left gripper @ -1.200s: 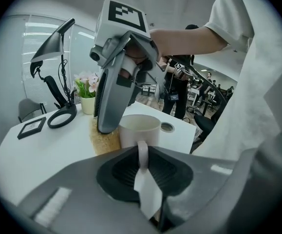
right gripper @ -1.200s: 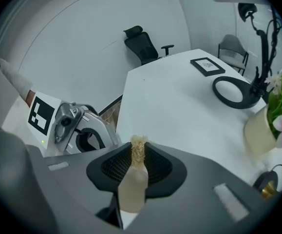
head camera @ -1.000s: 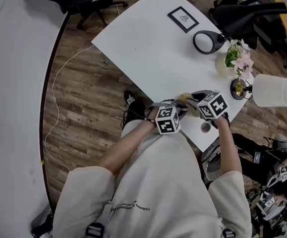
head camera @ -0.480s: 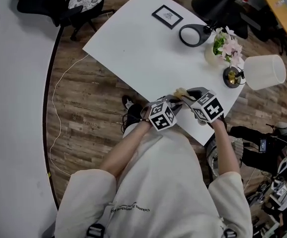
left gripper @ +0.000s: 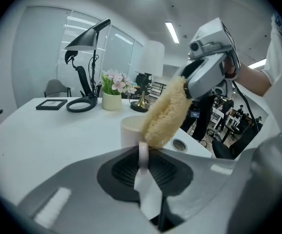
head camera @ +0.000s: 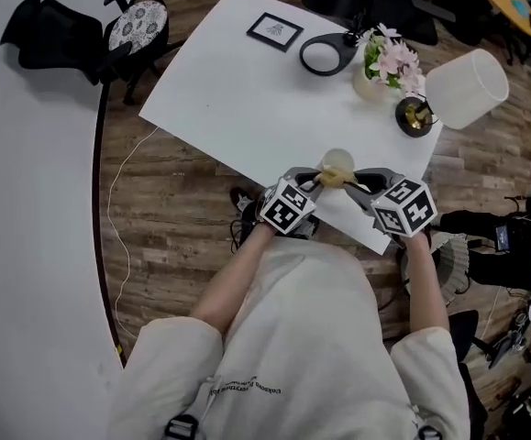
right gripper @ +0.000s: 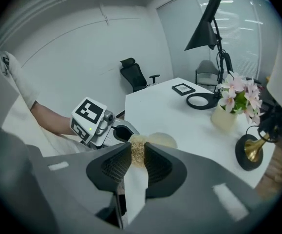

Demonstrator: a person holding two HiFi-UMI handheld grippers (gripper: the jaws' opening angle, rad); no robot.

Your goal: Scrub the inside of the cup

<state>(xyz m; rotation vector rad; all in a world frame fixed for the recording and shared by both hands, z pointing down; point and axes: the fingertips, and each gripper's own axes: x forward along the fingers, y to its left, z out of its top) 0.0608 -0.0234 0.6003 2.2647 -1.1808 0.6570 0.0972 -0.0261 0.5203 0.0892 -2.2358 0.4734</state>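
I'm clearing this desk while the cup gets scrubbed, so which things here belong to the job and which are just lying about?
In the job: cup, sponge, left hand-held gripper shut on the cup's handle, right hand-held gripper shut on the sponge.

Just lying about: frame, desk lamp, flowers, white shade, chair.

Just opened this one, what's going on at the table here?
A person works at the near edge of a white table with a gripper in each hand. The left claw is shut on the handle of a cream cup. The right claw is shut on a yellow sponge, whose end sits at the cup's mouth; how far inside it reaches is unclear.
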